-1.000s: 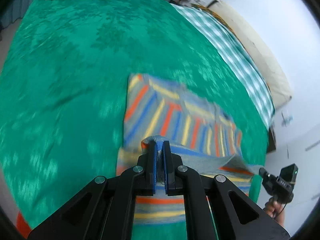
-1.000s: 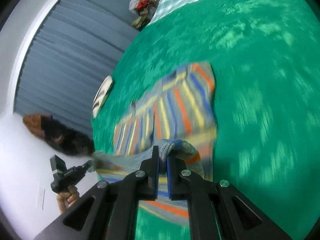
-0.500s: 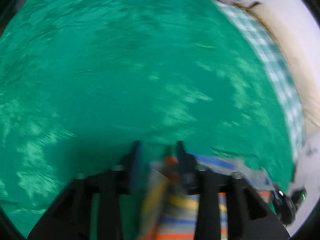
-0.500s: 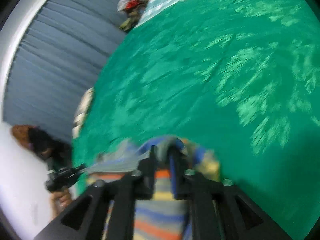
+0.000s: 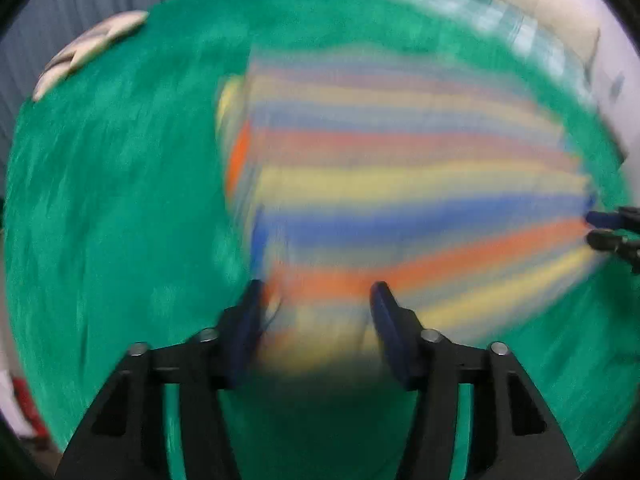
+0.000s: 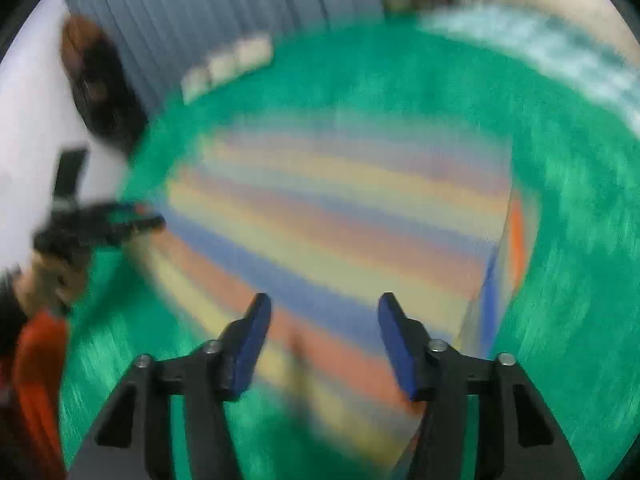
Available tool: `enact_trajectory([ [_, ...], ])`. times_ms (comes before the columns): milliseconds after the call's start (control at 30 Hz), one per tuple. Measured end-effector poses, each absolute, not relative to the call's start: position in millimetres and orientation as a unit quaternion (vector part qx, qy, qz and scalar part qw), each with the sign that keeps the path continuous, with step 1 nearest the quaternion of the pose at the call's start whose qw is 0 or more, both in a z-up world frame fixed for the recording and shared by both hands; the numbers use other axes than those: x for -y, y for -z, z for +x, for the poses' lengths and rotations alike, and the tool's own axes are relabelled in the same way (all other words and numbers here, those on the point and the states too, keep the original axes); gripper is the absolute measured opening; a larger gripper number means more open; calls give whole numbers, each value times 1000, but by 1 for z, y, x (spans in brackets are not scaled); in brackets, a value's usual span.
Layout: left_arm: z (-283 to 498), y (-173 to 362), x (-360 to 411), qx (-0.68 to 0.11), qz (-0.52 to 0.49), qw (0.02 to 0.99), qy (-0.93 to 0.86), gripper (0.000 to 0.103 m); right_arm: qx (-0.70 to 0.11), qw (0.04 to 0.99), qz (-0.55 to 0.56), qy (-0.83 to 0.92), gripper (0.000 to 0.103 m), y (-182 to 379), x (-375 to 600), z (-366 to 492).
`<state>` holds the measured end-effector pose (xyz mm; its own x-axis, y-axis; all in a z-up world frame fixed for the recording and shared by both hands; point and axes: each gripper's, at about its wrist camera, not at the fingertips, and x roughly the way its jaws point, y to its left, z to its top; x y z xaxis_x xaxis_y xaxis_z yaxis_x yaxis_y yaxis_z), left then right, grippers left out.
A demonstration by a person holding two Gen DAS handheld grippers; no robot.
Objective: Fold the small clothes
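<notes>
A striped garment (image 5: 400, 184) in blue, orange, yellow and grey lies flat on the green bedspread (image 5: 112, 208). Both views are motion-blurred. My left gripper (image 5: 316, 300) is open and empty above the garment's near left edge. My right gripper (image 6: 324, 312) is open and empty above the garment (image 6: 340, 216) near its front right part. In the left wrist view the right gripper's fingertips (image 5: 608, 230) show at the garment's right edge. In the right wrist view the left gripper (image 6: 136, 220) shows at the garment's left edge.
A patterned pillow (image 5: 88, 48) lies at the bed's far left corner. A checked blanket (image 5: 500, 16) runs along the far right side. Grey curtains (image 6: 224, 12) hang behind the bed. The person's arm in an orange sleeve (image 6: 36, 368) is at the left.
Both grippers have opened and let go of the garment's folded edge. The garment now lies flat and spread on the bed. Both cameras have pulled back and swung quickly.
</notes>
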<state>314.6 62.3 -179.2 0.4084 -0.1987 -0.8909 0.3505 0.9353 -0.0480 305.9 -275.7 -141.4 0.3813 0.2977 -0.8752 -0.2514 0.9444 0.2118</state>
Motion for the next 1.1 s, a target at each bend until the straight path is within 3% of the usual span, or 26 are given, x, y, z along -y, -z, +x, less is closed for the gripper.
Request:
enact_trajectory([
  [33,302,178,-69,-506,86,844,157,57,-570,809,7,-144,29,161,280,291],
  [133,282,164,-83,-516,89,843,122,57,-550,827,23,-115,24,148,297,258],
  [200,267,147,-86,-510,71,849,117,64,-529,843,42,-86,31,127,301,243],
  [233,257,138,-81,-502,62,853,125,75,-513,854,42,-77,32,115,299,236],
  [300,231,125,-71,-480,56,866,128,89,-482,872,48,-77,49,101,293,221],
  [333,222,123,-62,-471,58,872,123,92,-473,876,52,-72,55,98,288,214],
  [367,211,122,-56,-465,59,875,119,92,-466,881,60,-65,60,97,282,205],
  [567,189,161,-34,-476,81,871,89,93,-471,878,79,-26,60,136,256,161],
  [667,183,180,-33,-490,68,865,84,99,-451,889,80,-3,61,141,252,140],
  [1100,181,191,-34,-467,66,878,81,102,-440,897,47,-3,85,163,235,136],
])
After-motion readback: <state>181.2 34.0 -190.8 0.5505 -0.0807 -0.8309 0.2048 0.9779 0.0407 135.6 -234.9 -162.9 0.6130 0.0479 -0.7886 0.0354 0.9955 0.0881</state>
